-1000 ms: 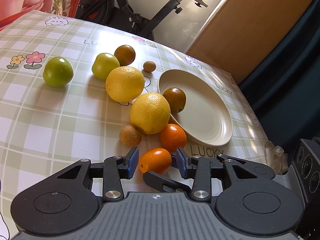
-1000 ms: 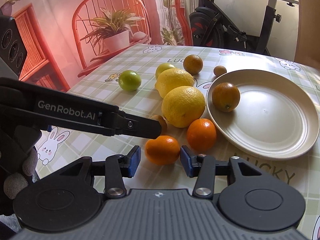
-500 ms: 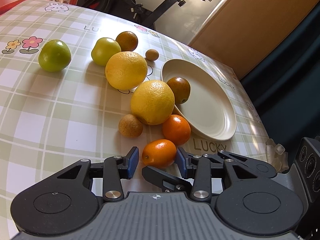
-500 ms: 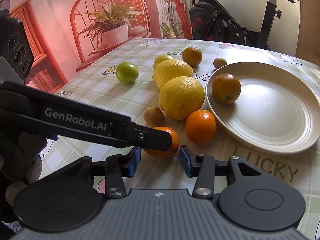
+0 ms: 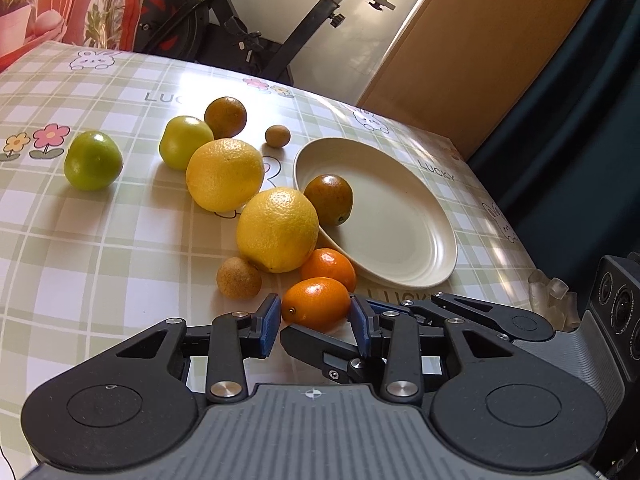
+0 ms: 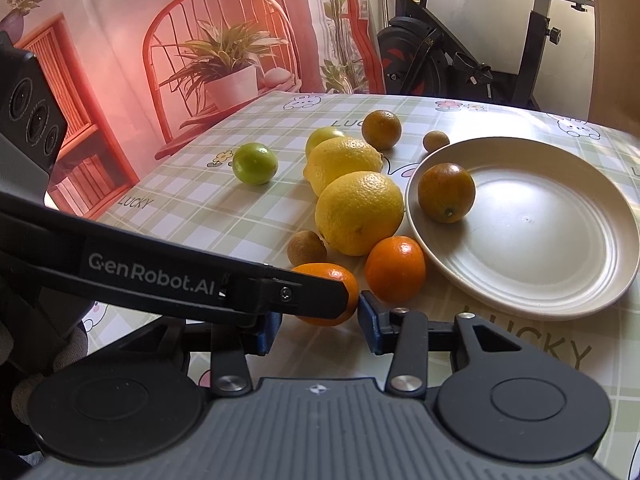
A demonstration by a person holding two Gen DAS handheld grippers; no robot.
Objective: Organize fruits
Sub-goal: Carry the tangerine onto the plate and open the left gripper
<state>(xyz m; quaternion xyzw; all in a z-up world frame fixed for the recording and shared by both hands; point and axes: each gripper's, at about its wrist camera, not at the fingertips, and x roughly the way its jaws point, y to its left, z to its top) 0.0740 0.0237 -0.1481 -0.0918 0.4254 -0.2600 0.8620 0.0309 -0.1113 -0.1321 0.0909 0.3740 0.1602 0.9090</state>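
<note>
Change: both grippers' jaws have just been closing around the near orange [image 5: 316, 309], which sits on the table [image 5: 80, 248] just short of the plate [image 5: 420, 216]
Left gripper [image 5: 314, 322]: narrowed; pad contact unclear
Right gripper [image 6: 318, 322]: narrowed; left arm hides one pad
Left view only: right fingertip under the orange
Right view only: a gloved hand [image 6: 28, 364]

Tabletop [image 5: 100, 248] cover glossy, probably vinyl. Plate [image 6: 560, 304] smooth, glazed sheen. Lemon [image 5: 276, 230] skin dimpled. Hand-held gripper [image 5: 314, 322] matt black plastic.
</note>
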